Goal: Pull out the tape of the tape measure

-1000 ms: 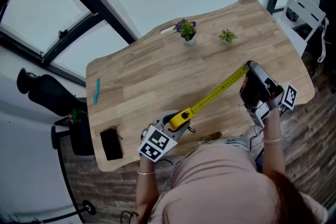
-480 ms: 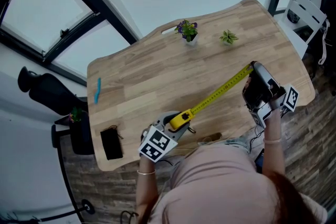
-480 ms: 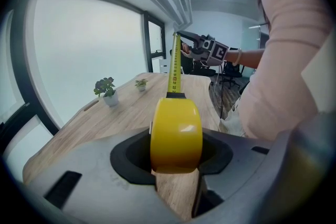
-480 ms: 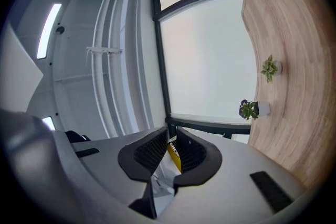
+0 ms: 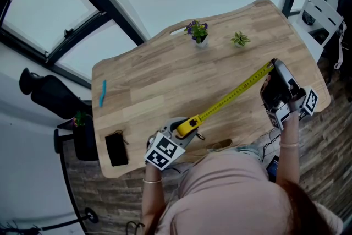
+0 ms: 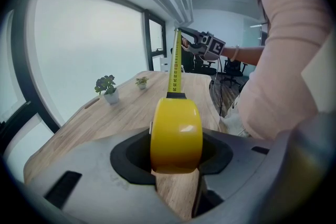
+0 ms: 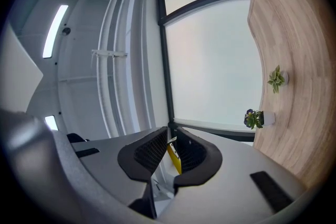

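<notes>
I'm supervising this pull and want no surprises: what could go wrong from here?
The right gripper pinches only the thin tip of the tape; if it slips, the blade could whip back toward the yellow case held in the left gripper. The long drawn-out span rises unsupported above the table and could buckle or twist.

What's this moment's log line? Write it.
left gripper: shut on yellow tape measure case | right gripper: shut on yellow tape end | tape: stretched over wooden table
</notes>
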